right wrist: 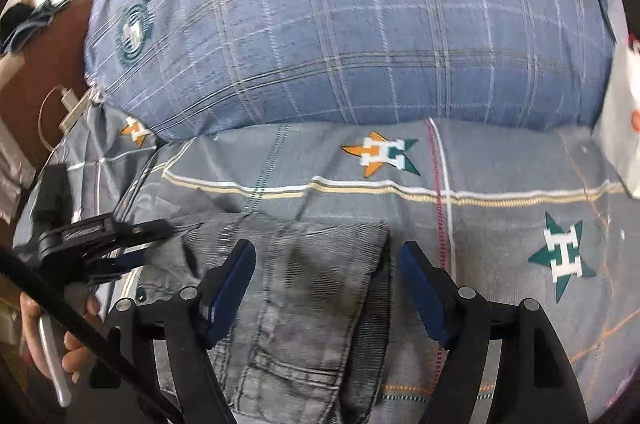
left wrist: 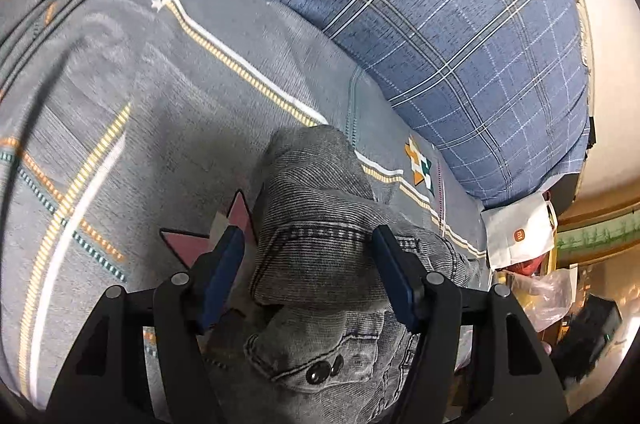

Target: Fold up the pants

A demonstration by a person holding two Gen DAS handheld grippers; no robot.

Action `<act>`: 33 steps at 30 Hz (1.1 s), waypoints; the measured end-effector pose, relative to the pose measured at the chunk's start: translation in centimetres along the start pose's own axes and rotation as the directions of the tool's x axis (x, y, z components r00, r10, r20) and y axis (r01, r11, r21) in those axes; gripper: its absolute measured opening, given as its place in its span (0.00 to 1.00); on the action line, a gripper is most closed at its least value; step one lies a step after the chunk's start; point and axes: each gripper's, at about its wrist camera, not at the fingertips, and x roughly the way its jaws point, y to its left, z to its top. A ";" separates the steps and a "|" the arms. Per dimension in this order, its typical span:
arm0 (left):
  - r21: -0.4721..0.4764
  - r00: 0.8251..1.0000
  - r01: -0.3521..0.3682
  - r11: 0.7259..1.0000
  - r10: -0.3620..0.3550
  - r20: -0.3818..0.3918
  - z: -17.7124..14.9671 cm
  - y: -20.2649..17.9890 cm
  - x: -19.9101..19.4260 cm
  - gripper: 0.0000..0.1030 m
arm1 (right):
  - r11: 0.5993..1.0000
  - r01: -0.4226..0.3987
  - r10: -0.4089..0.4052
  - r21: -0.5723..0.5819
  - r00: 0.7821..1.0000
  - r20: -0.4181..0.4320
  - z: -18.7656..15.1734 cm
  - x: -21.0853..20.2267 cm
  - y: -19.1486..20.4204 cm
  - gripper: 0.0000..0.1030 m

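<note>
Left wrist view: my left gripper (left wrist: 306, 274) stands with jaws apart, the grey pants (left wrist: 320, 224) bunched between the pads, not pinched. Pants lie on the grey star-print bedsheet (left wrist: 120, 128), near the blue plaid pillow (left wrist: 420, 8). Right wrist view: my right gripper (right wrist: 326, 288) is also spread, above the folded pants (right wrist: 312, 304), clear of them. Left gripper (right wrist: 100, 236) visible at left.

Blue plaid pillow (right wrist: 340, 24), star-patterned grey bedsheet (right wrist: 500, 224) (striped), white paper bag (left wrist: 520, 236)
</note>
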 end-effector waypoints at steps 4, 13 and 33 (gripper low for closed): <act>0.010 1.000 -0.017 1.000 0.017 -0.001 0.1 -0.8 0.3 0.63 | 0.994 -0.080 0.080 -0.079 0.997 0.004 -0.5 -1.1 2.2 0.73; 0.192 0.987 -0.154 0.969 0.140 0.085 -2.5 -4.2 -2.7 0.63 | 0.982 -0.184 0.155 -0.045 0.918 -0.366 -3.2 4.1 4.2 0.73; 0.242 0.989 -0.149 0.959 0.148 0.022 -3.4 -4.8 -2.9 0.63 | 0.972 -0.123 0.036 -0.201 0.920 -0.390 -4.9 4.4 7.4 0.73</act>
